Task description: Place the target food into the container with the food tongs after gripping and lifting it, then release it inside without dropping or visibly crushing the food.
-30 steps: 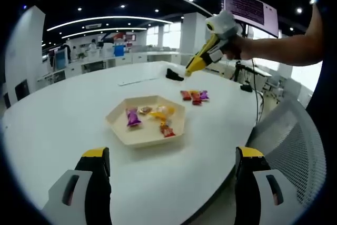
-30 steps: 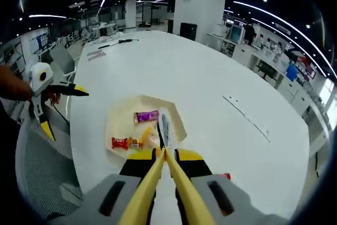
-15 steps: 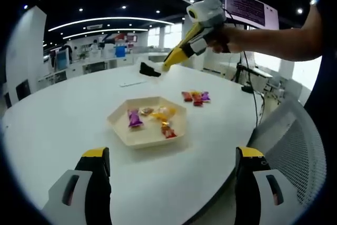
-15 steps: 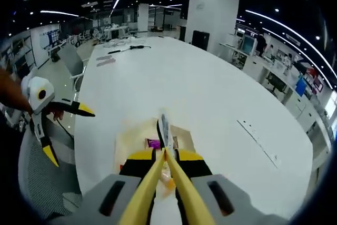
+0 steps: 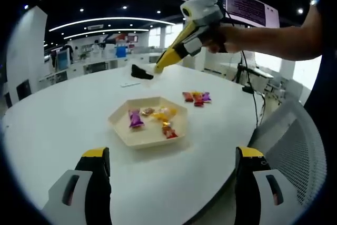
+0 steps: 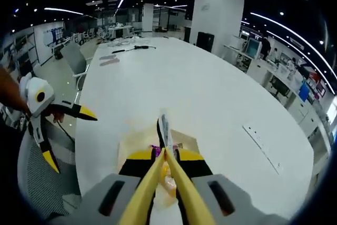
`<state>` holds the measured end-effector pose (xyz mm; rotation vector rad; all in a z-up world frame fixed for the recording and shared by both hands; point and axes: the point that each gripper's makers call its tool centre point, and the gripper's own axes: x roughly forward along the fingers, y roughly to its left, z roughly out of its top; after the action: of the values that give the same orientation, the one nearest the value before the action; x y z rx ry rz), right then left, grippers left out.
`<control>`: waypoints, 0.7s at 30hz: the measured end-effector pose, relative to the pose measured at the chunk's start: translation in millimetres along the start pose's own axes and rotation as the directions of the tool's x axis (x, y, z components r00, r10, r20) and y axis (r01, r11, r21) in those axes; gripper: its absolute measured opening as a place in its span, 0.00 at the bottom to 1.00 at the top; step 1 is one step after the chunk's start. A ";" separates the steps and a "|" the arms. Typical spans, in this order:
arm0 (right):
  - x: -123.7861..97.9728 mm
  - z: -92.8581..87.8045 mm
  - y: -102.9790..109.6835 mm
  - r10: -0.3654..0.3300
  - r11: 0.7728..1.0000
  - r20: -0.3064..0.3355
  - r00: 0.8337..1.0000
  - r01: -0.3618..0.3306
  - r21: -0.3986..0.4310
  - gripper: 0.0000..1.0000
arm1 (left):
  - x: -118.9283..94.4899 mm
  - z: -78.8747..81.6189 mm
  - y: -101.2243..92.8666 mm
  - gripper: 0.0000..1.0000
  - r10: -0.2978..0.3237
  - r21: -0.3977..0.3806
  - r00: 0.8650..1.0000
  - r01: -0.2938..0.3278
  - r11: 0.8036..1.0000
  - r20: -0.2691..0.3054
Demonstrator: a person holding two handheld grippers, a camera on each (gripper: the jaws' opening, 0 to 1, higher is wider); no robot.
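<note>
A beige hexagonal tray (image 5: pixel 131 136) on the white round table holds several wrapped candies, one of them purple (image 5: pixel 135 119). Three loose candies (image 5: pixel 196 97) lie to its right. My right gripper (image 5: pixel 190 40) hangs above the table's far side, shut on yellow food tongs (image 5: pixel 168 57). Their black ends (image 5: pixel 140 72) are closed, and I make out no candy between them. In the right gripper view the tongs (image 6: pixel 158 183) run forward from my right gripper (image 6: pixel 164 156) over the tray (image 6: pixel 138 143). My left gripper (image 5: pixel 172 156) is open near the table's near edge, also seen as the left gripper (image 6: pixel 68 138).
A grey mesh chair (image 5: pixel 295 140) stands at the table's right edge. A black cable and stand (image 5: pixel 246 85) sit on the far right of the table. Cables and papers (image 6: pixel 129 50) lie at the table's far end.
The right gripper with the tongs has swung left and a little higher, away from above the loose candies to beyond the tray's far side. The left gripper has stayed put.
</note>
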<state>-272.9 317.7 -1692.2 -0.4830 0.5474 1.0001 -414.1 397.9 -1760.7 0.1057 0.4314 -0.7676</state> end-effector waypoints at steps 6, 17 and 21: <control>0.0 2.1 2.0 0.006 1.000 0.006 1.000 -0.005 -0.015 0.15 | 0.2 -0.8 -0.7 0.95 -0.003 0.004 1.000 0.003 1.000 -0.005; -0.5 1.7 4.8 0.011 0.999 0.027 1.000 -0.009 -0.051 0.22 | 0.2 -0.9 -0.6 0.95 -0.003 0.002 1.000 0.003 1.000 -0.005; -4.6 2.6 3.2 0.013 0.998 0.050 0.999 -0.009 -0.068 0.24 | 0.4 -1.3 -0.5 0.95 -0.004 0.003 1.000 0.004 1.000 -0.006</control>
<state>-277.1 317.7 -1687.8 -0.5141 0.4723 1.0414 -414.6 397.6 -1762.1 0.1096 0.4364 -0.7720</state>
